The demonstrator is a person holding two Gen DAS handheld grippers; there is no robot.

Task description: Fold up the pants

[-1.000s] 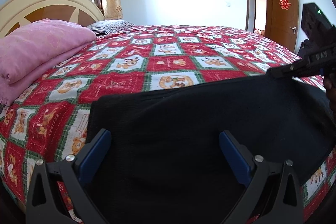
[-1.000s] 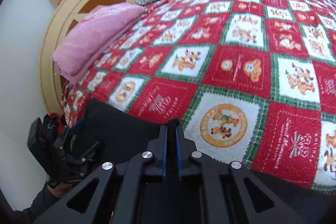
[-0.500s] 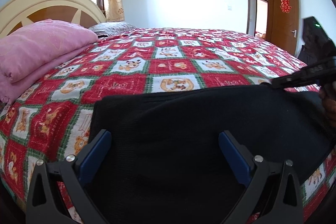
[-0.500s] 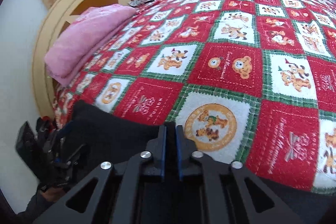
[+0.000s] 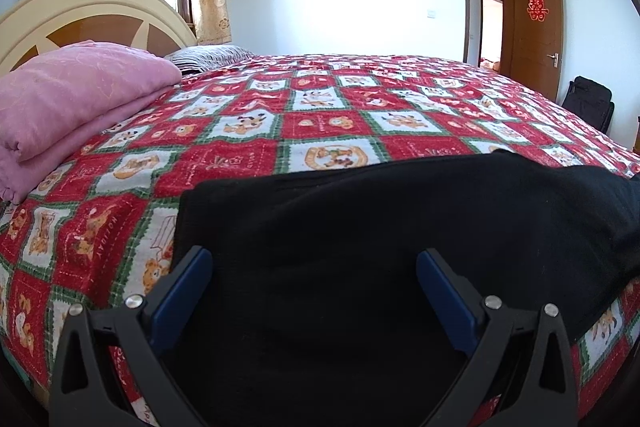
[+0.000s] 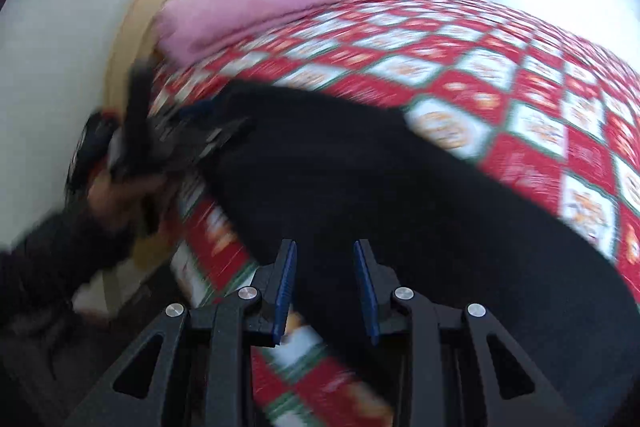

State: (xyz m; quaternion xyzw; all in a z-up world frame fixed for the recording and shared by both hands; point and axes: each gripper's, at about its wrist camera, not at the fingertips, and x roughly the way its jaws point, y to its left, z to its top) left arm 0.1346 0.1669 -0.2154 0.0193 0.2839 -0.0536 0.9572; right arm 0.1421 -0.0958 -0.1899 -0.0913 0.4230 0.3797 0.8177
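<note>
The black pants (image 5: 360,227) lie flat in a folded band along the near edge of the bed, also showing in the right wrist view (image 6: 360,187). My left gripper (image 5: 314,263) is wide open just above the pants near their left end, holding nothing. My right gripper (image 6: 325,255) is partly open above the pants' near edge, with nothing between its blue pads. The right wrist view is blurred by motion. The left gripper and the hand holding it show at the pants' far end in the right wrist view (image 6: 176,131).
The bed has a red, green and white patchwork cover (image 5: 320,115). A folded pink blanket (image 5: 72,95) lies by the cream headboard (image 5: 92,15). A striped pillow (image 5: 208,55) sits behind it. A brown door (image 5: 532,31) stands open at the far right, with a black bag (image 5: 588,107) near it.
My right gripper has opened, let go of the pants and pulled back and swung left. It has left the left wrist view. The pants' right end has dropped onto the bed.
</note>
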